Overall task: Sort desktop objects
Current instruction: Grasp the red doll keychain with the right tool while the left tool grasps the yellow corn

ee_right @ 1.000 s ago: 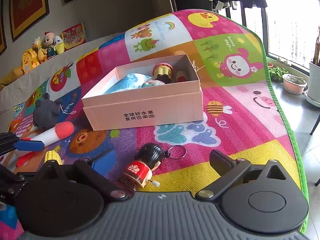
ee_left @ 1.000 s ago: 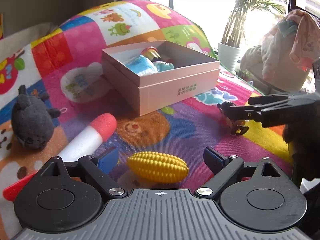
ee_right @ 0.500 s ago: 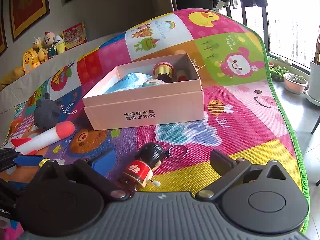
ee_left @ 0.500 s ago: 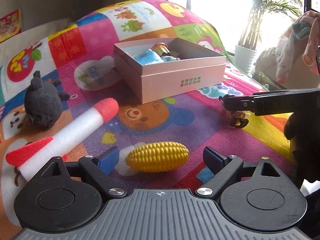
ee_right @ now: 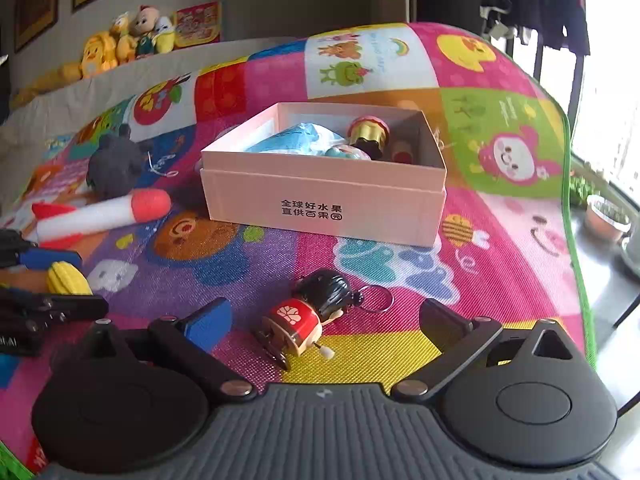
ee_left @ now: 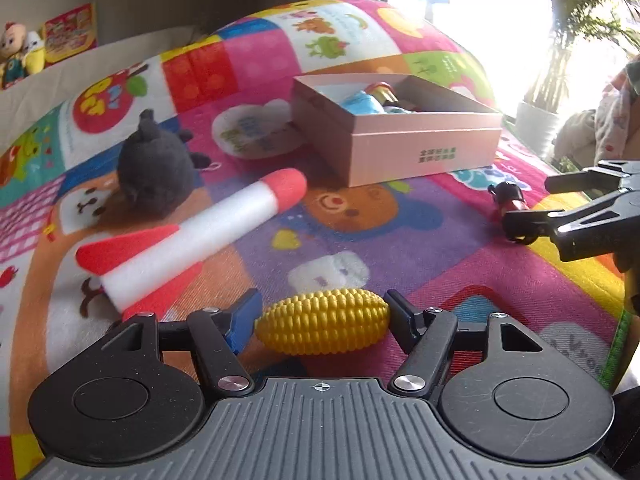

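- The left gripper's [ee_left: 322,312] fingers sit at either end of the yellow toy corn [ee_left: 322,321], the blue pad at one tip and the black pad at the other, both touching or almost touching it; whether they squeeze it cannot be told.
- The corn lies crosswise on the play mat [ee_left: 400,236].
- The right gripper's [ee_right: 324,320] fingers are spread wide, one on each side of the small doll [ee_right: 306,316], and neither touches it.
- The doll has black hair and a red body, lies on its side on the mat, and carries a key ring [ee_right: 378,298] at its head end.
- The pink box [ee_right: 324,204] stands open near the middle of the mat, beyond the doll, with a blue soft item and a gold-and-red toy inside.
- A foam rocket [ee_left: 192,236], white with a red tip and red fins, lies to the left of the box.
- A dark grey plush toy [ee_left: 154,168] sits just behind the rocket.
- In the left wrist view the right gripper comes in from the right edge, close to the doll.
- Several stuffed toys [ee_right: 124,40] are lined up on the ledge by the far wall.
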A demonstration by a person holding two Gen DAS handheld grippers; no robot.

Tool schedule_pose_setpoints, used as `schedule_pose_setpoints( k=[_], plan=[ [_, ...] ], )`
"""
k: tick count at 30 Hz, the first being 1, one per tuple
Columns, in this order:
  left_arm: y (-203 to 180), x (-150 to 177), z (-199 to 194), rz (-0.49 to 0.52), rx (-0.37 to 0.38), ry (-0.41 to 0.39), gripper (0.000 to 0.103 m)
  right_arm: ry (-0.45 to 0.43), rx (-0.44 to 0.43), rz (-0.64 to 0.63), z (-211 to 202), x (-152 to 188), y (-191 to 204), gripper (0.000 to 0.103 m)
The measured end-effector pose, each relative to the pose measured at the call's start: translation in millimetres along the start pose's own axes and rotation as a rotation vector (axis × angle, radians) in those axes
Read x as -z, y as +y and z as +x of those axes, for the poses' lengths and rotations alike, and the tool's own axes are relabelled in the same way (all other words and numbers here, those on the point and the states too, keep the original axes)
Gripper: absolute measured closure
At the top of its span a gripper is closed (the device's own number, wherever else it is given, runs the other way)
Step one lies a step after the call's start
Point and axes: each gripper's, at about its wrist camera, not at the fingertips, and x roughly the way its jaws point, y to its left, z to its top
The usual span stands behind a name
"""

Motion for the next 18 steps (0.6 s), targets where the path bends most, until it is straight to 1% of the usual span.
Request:
schedule_pose_setpoints(
  k=[1, 2, 3, 5, 7, 9, 10, 11, 14, 16, 18],
  plan=[
    [3, 0, -2, -0.018, -0.002, -0.004, 0.031, 0.004, 0.003, -0.023, -2, -1, 2, 0.012],
    [5, 0, -2, -0.029, -0.008, -0.009, 0.031, 0.02, -0.012, -0.028, -3, -2, 2, 0.015],
    [6, 0, -2, -0.038, -0.006, -0.008, 0.03, 0.045, -0.045, -0.017, -4, -4, 1, 0.018],
    [7, 1, -2, -0.037, 0.0, -0.012, 0.029, 0.097, -0.12, 0.022, -2, -5, 4, 0.019],
    [7, 1, -3, -0.034, 0.005, -0.013, 0.029, 0.107, -0.198, 0.065, -2, -4, 8, 0.019],
    [7, 2, -3, -0.036, 0.009, -0.015, 0.028, 0.097, -0.276, 0.079, -4, -5, 14, 0.019],
    [7, 2, -3, -0.037, 0.01, -0.016, 0.027, 0.079, -0.279, 0.068, -7, -6, 17, 0.018],
    [7, 3, -3, -0.038, 0.011, -0.017, 0.026, 0.053, -0.255, 0.046, -10, -8, 20, 0.018],
    [6, 3, -2, -0.035, 0.014, -0.016, 0.024, -0.003, -0.12, -0.026, -12, -13, 23, 0.012],
    [5, 3, -2, -0.031, 0.014, -0.016, 0.023, -0.002, -0.078, -0.07, -5, -13, 20, 0.011],
    [5, 3, -2, -0.033, 0.015, -0.018, 0.02, 0.031, -0.08, -0.075, 7, -13, 13, 0.011]
  ],
)
